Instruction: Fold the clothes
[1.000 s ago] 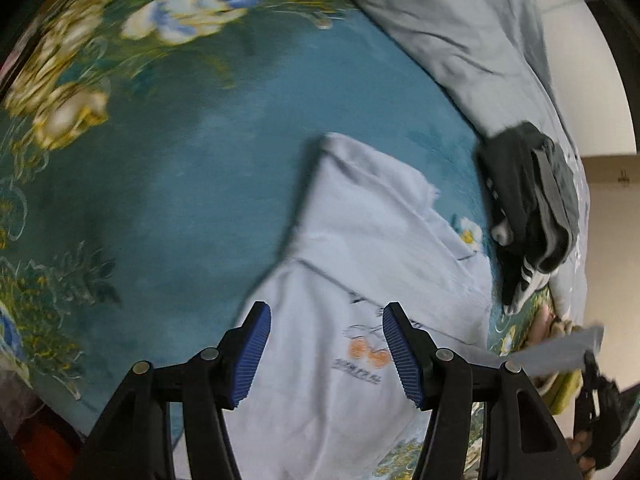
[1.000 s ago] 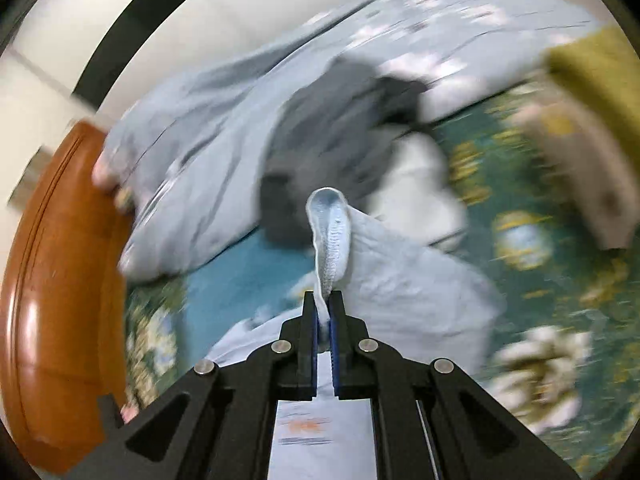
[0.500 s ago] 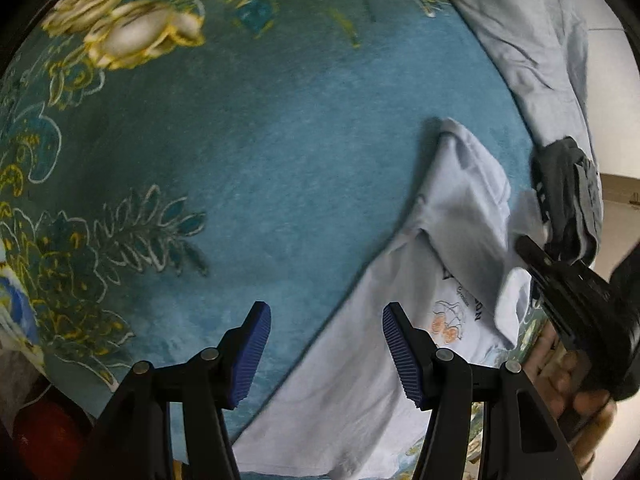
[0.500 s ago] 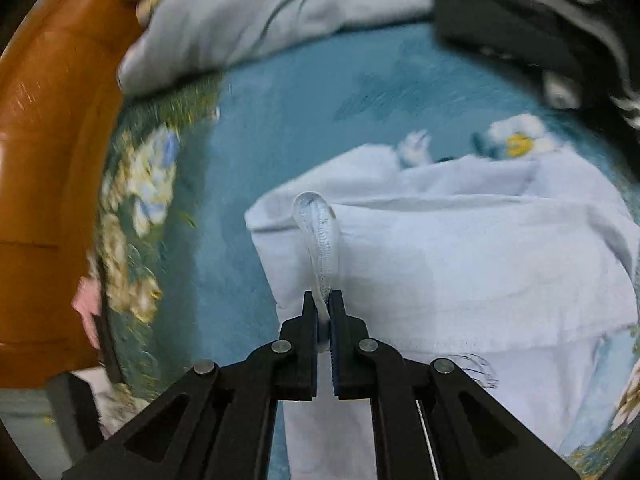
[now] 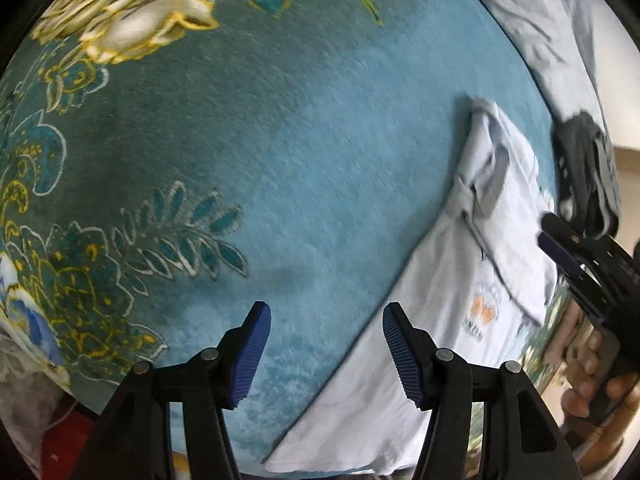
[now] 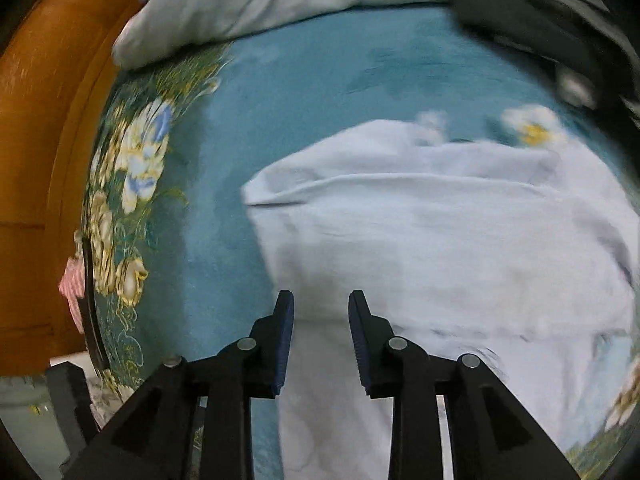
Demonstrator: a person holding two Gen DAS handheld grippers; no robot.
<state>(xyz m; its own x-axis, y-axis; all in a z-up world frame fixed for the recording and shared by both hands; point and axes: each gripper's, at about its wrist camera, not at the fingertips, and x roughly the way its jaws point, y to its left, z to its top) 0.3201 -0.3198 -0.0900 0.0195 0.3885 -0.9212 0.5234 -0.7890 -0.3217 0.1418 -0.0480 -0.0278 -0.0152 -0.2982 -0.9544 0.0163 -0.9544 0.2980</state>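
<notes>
Both hand-held grippers, left (image 5: 326,350) and right (image 6: 320,338), gape empty above the white shirt (image 6: 440,248) lying on the teal blanket (image 5: 280,160), so its loosely folded sleeve could slip open.

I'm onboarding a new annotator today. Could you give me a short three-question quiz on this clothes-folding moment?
1. True or false: the right tool is clamped on the white T-shirt.
2. What does the left tool hover over? A) the dark grey garment B) the teal floral blanket C) a wooden board
3. Fill in: the T-shirt's printed motif is ____ in colour.

Key:
1. False: its jaws stand apart, with nothing between them.
2. B, beside the T-shirt's edge.
3. Orange.
</notes>
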